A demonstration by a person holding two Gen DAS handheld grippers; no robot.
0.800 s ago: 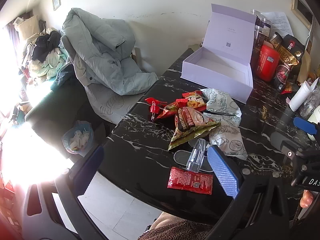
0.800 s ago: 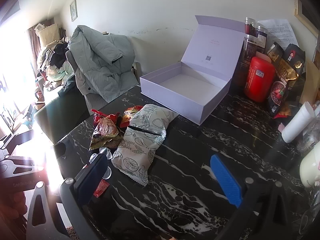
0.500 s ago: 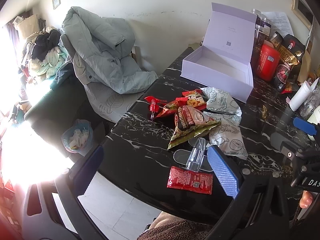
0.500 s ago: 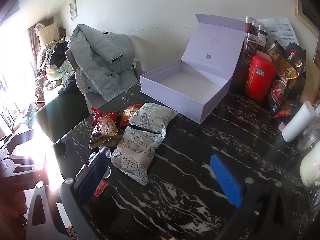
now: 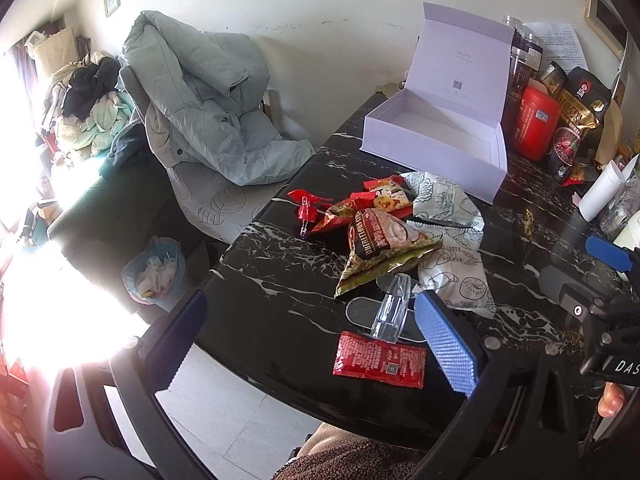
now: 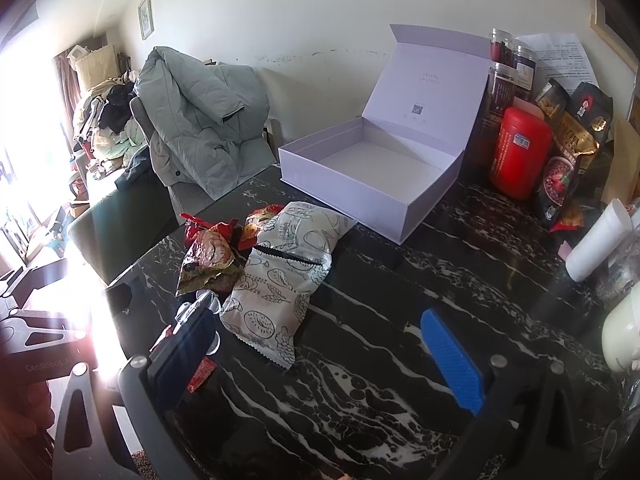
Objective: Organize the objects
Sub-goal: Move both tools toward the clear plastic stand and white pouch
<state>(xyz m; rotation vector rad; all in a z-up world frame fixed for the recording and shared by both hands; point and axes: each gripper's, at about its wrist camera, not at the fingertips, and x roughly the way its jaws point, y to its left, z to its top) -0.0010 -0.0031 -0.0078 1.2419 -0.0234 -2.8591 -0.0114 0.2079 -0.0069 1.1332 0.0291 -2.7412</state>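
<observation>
An empty lavender box [image 5: 436, 142] [image 6: 372, 176] with its lid up stands at the back of the black marble table [image 5: 280, 280]. In front of it lies a heap of snack packets: a white patterned bag [image 6: 280, 276] [image 5: 452, 248], a brown-green packet [image 5: 380, 248] [image 6: 208, 264], red packets [image 5: 380, 196] and a red clip [image 5: 306, 208]. A clear plastic piece [image 5: 390, 310] and a flat red sachet [image 5: 380, 360] lie nearest me. My left gripper [image 5: 312, 344] hangs open above the table's front edge. My right gripper [image 6: 320, 348] is open over bare table beside the white bag.
Red canister [image 6: 520, 152], dark jars and snack bags [image 6: 568, 152] crowd the back right corner, with a white tube [image 6: 596, 240] beside them. A chair with a grey-green coat [image 5: 208, 108] stands left of the table, a bin [image 5: 156, 272] on the floor below.
</observation>
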